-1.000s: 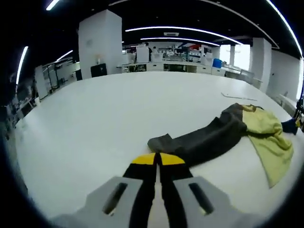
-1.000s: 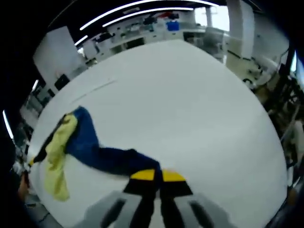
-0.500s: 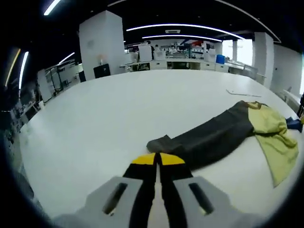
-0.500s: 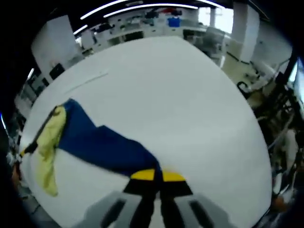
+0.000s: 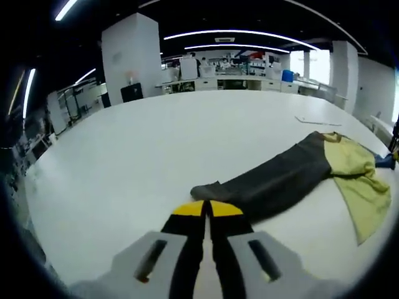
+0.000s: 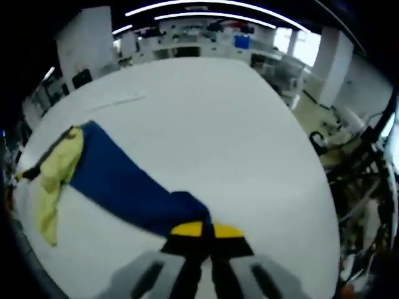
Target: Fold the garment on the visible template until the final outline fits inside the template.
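Note:
A garment lies stretched on a white table (image 5: pixel 124 143). Its dark grey sleeve (image 5: pixel 268 180) runs from the yellow body (image 5: pixel 355 180) toward my left gripper (image 5: pixel 207 208), which is shut on the sleeve's cuff. A blue sleeve (image 6: pixel 118 187) reaches from the yellow body (image 6: pixel 53 174) to my right gripper (image 6: pixel 207 229), shut on that cuff. Both sleeves are pulled out long and flat. A thin line, perhaps the template's edge (image 5: pixel 318 121), shows on the table beyond the garment.
The table's far edge (image 6: pixel 299 131) drops off to the right in the right gripper view, with chairs and gear below. White pillars (image 5: pixel 128 56) and work benches (image 5: pixel 237 81) stand behind the table.
Both sleeves have been drawn out straighter and flatter. The right gripper's view has rolled and shifted as the hand moved, and the blue sleeve now lies longer.

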### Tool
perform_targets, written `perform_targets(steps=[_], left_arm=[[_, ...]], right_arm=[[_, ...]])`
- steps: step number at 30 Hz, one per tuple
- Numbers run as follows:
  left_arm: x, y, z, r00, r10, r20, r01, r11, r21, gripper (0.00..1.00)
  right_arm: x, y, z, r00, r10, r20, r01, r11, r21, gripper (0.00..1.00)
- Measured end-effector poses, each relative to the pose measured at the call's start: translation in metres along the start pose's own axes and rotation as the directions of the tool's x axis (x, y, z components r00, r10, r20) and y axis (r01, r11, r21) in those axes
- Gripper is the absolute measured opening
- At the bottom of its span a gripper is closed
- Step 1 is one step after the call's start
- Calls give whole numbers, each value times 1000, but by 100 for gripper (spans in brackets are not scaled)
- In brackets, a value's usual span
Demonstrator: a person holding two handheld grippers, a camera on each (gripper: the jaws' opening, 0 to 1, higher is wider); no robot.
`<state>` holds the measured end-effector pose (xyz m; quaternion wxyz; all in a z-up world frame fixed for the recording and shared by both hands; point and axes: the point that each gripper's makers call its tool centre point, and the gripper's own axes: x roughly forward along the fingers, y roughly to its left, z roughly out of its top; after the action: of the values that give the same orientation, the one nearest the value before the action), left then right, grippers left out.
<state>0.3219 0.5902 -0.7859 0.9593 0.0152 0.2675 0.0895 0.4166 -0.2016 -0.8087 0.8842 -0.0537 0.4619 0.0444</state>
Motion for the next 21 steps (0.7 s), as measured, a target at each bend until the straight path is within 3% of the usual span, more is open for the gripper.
perform_targets(steps=[6, 10, 16, 21], left_arm=[[-8, -14, 11, 998, -44, 38, 43, 998, 34, 15], [-16, -28, 8, 996, -87, 37, 85, 995, 49, 28], [-24, -61, 10, 981, -191, 44, 186, 977, 101, 44], [-37, -90, 14, 969, -241, 64, 230, 963, 137, 60]], right_arm=[[-1, 13, 7, 999, 33, 40, -33, 999, -5, 31], [-7, 37, 9, 996, 59, 67, -57, 998, -33, 49], [-7, 70, 16, 981, 158, 116, -149, 986, -80, 58], [-7, 100, 11, 966, 237, 106, -227, 969, -100, 63]])
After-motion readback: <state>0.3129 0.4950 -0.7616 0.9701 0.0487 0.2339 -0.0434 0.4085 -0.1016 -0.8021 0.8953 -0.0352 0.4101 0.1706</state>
